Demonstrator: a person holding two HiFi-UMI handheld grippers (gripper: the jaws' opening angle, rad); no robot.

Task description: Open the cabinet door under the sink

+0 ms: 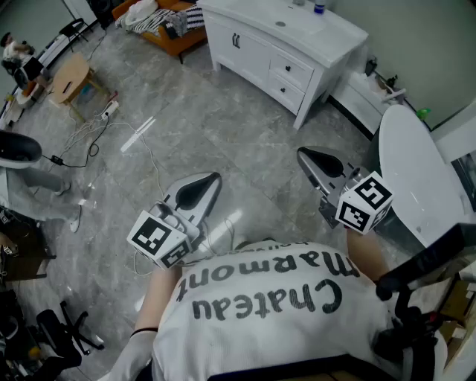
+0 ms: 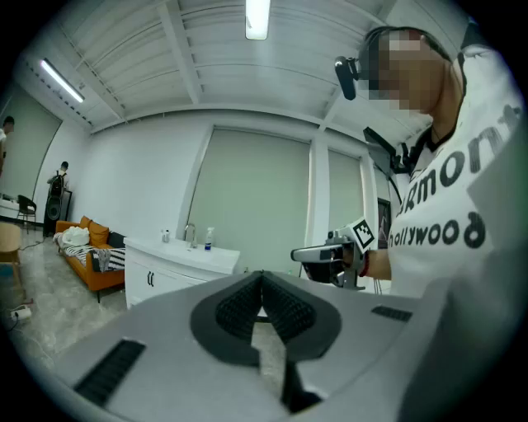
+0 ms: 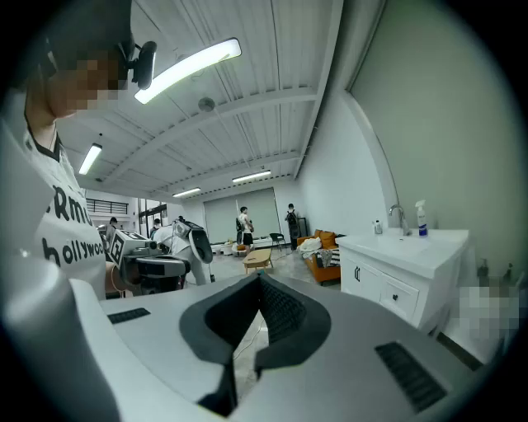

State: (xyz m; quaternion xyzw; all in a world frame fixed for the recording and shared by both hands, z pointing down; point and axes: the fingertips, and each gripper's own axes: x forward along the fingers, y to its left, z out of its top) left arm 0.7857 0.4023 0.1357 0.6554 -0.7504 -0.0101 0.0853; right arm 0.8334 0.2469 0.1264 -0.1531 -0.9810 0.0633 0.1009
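The white sink cabinet (image 1: 277,53) stands far across the floor at the top of the head view. Its double doors (image 1: 239,46) with two black handles (image 1: 236,41) are closed, with drawers (image 1: 291,72) to their right. My left gripper (image 1: 212,181) and right gripper (image 1: 306,156) are held in front of the person's chest, well short of the cabinet, both shut with nothing between the jaws. The left gripper view shows the cabinet (image 2: 173,268) beyond the closed tips (image 2: 261,276). In the right gripper view the cabinet (image 3: 400,276) lies to the right of the closed tips (image 3: 258,280).
An orange sofa (image 1: 160,22) with clothes stands left of the cabinet. A small wooden table (image 1: 71,78) and cables with a power strip (image 1: 111,108) lie on the grey floor at left. A white rounded fixture (image 1: 416,171) is close on the right. People stand far off (image 3: 245,224).
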